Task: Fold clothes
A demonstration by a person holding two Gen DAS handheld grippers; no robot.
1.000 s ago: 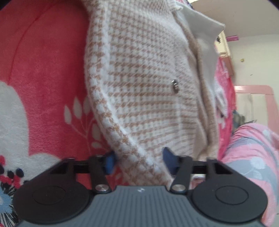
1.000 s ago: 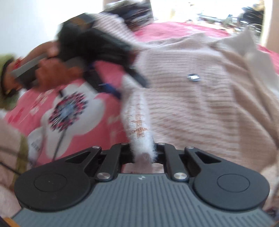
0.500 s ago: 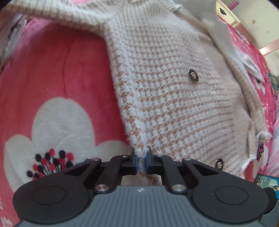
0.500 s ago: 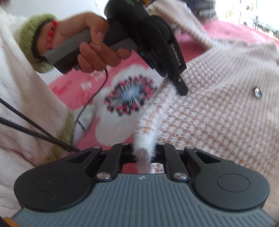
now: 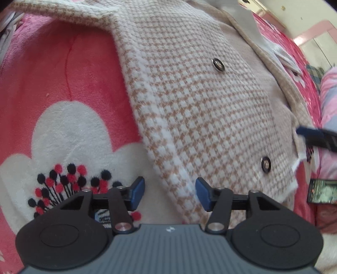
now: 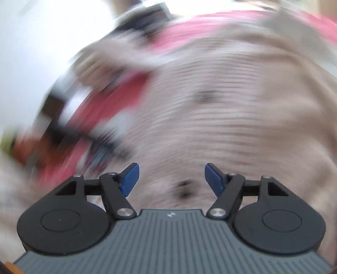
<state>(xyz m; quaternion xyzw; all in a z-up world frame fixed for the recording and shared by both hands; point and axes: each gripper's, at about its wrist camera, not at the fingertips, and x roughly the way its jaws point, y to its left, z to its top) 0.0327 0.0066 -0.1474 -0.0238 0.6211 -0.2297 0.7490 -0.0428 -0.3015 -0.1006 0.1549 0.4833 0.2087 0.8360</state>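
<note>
- Both grippers have let go since 0.5 s ago: then each pinched the cardigan's fuzzy edge, now both sets of jaws are spread and empty.
- Left gripper (image 5: 170, 195): jaws wide apart, blue pads (image 5: 137, 192) on either side of the cardigan's lower left edge. Whether the pads touch the knit, cannot tell.
- Cardigan (image 5: 189, 101): beige-and-white houndstooth knit, lying flat on the blanket (image 5: 63, 69), front up. It runs from just ahead of the left jaws up to the top of the left wrist view.
- One sleeve (image 5: 63, 12) stretches left across the top of that view.
- Two dark metal buttons show on the front: upper button (image 5: 218, 64) mid-panel, lower button (image 5: 266, 164) near the hem corner on the right.
- The plain beige front edge (image 5: 284, 84) runs along the cardigan's right side.
- Blanket: pink plush with a white flower (image 5: 69, 134) and red and black dots, left of the cardigan, just ahead of the left jaws.
- Right gripper (image 6: 172, 179): jaws spread, nothing between the pads. Its view is heavily motion-blurred.
- Right wrist view still shows beige knit filling most of the frame beyond the jaws, pink blanket (image 6: 126, 92) at left. Dark smears at left could be the other gripper; cannot tell.
- In the left wrist view a dark blue-tipped finger (image 5: 316, 137) enters from the right edge, at the cardigan's lower right corner; contact unclear.
</note>
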